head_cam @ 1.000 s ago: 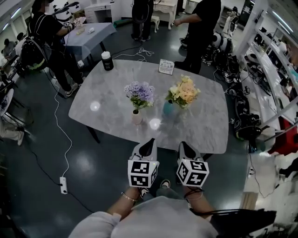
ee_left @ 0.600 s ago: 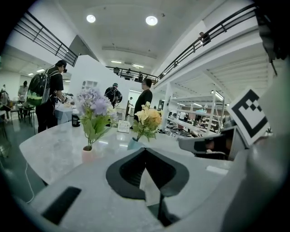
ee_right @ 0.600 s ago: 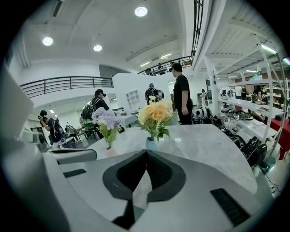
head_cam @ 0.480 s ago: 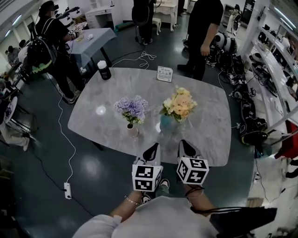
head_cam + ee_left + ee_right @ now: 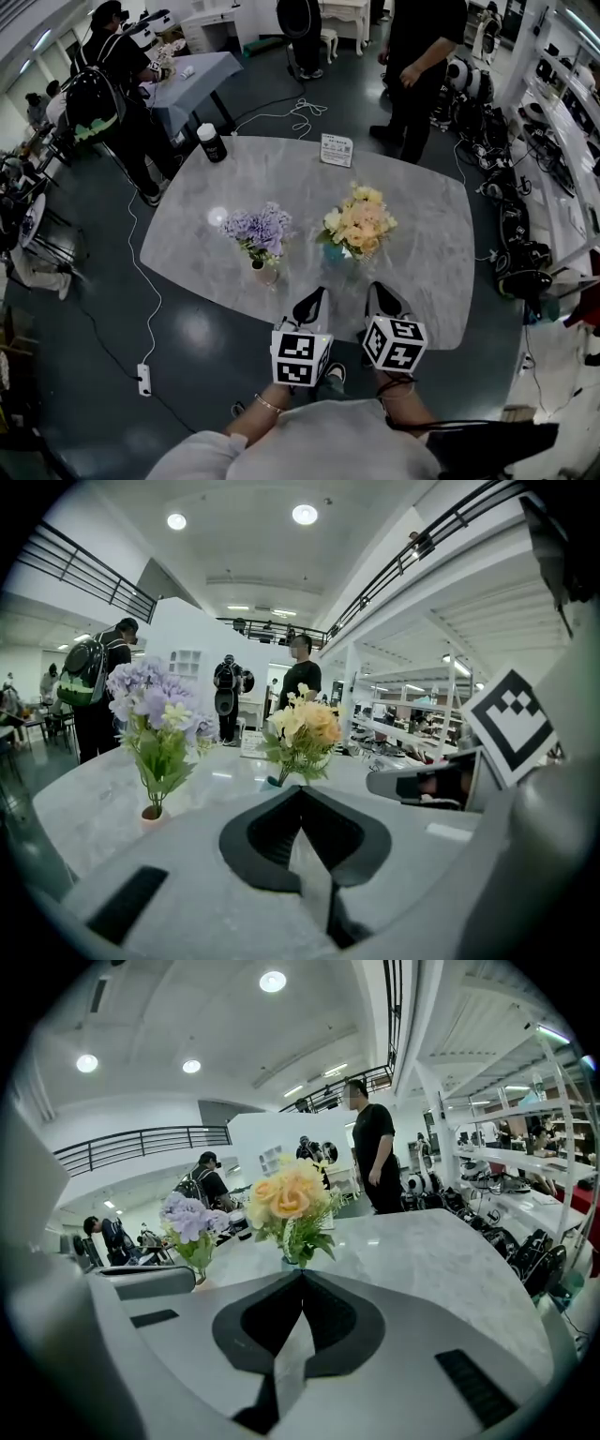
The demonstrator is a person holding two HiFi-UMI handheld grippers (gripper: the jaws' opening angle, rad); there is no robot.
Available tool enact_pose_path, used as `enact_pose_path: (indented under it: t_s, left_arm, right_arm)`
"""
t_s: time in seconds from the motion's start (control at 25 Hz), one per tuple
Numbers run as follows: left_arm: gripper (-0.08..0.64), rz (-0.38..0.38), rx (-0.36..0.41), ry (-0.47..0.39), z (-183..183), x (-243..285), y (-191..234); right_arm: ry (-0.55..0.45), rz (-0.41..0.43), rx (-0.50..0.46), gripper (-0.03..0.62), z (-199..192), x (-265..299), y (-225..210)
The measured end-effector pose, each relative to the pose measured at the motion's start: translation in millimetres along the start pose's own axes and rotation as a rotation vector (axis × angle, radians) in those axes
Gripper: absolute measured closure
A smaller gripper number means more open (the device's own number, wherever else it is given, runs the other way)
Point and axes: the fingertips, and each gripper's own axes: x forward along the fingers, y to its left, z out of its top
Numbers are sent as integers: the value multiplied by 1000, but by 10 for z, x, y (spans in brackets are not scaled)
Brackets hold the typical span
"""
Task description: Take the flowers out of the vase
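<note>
Peach-yellow flowers (image 5: 358,225) stand in a teal vase (image 5: 336,254), lilac flowers (image 5: 255,230) in a pink vase (image 5: 263,275), near the marble counter (image 5: 422,244) front edge. Left claw (image 5: 312,298) and right claw (image 5: 379,296) are both fully closed, holding nothing.

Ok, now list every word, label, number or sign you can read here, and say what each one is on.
No text is legible in any view.
White card: carries print, too small to read.
Black jar: no readable label.
Left marker cube and right marker cube: black-and-white square patterns only, no letters or numbers.
</note>
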Motion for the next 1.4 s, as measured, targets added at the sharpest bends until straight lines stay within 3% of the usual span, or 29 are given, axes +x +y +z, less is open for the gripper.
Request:
enact_pose_path:
  t_s: [0.2, 0.44, 0.68, 0.84, 1.4]
  left_arm:
    - [552, -5, 34, 4, 54, 127, 51]
    - [552, -65, -1, -7, 56, 155, 5]
    - [552, -70, 3, -12, 36, 239, 56]
    - [552, -68, -8, 6, -142, 346, 112]
    - [552, -4, -60, 46, -871, 993, 527]
  right_arm:
    - [-19, -3, 9, 586, 107, 110, -4]
    - [-12, -14, 37, 586, 48, 128, -7]
    - [2, -22, 80, 586, -103, 152, -66]
    - [-2, -14, 135, 586, -254, 229, -182]
    - [34, -1, 137, 586, -879, 754, -305]
